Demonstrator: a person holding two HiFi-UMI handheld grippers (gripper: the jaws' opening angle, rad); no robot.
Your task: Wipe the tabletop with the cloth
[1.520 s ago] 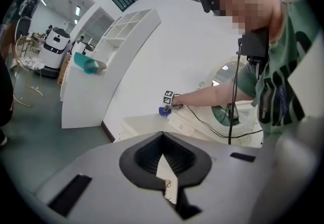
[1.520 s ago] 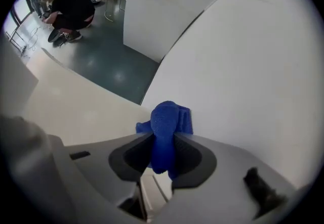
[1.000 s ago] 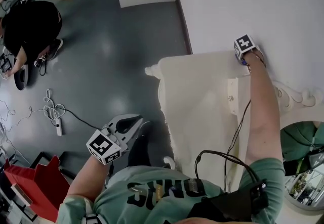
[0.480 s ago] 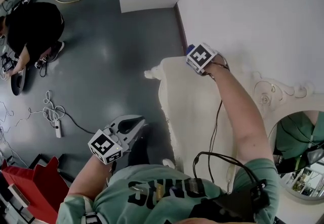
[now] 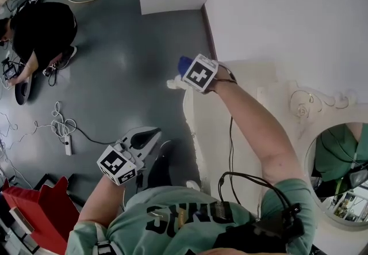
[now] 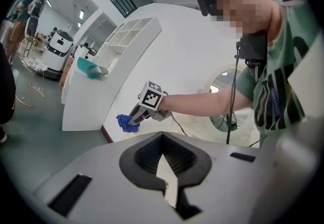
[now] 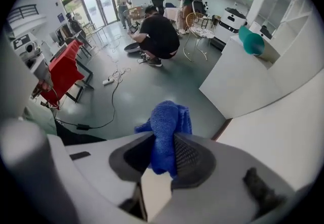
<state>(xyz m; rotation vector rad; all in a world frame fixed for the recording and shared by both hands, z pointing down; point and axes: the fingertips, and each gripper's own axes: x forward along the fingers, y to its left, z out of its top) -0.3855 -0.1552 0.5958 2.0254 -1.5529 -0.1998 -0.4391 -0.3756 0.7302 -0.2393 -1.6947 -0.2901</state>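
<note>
Squeezing a blue cloth (image 7: 167, 127) tight between the two jaws of the right gripper (image 5: 187, 69). Sticking up out of the jaws in a soft lump. Reaching out to the far left corner of the cream tabletop (image 5: 211, 127), with the cloth just past the edge, over the grey floor (image 5: 126, 64). Hard to tell if touching the table or not.

Holding the left gripper (image 5: 150, 140) down low, left of the table and over the floor, well apart from the cloth. Jaws shut together, with nothing in between.

Far off to the left, can see a person in black (image 5: 40, 29) bent low on the floor. Nearer, a white cable (image 5: 60, 127) and something red (image 5: 40, 208). On the right of the table, a round mirror (image 5: 339, 173).
</note>
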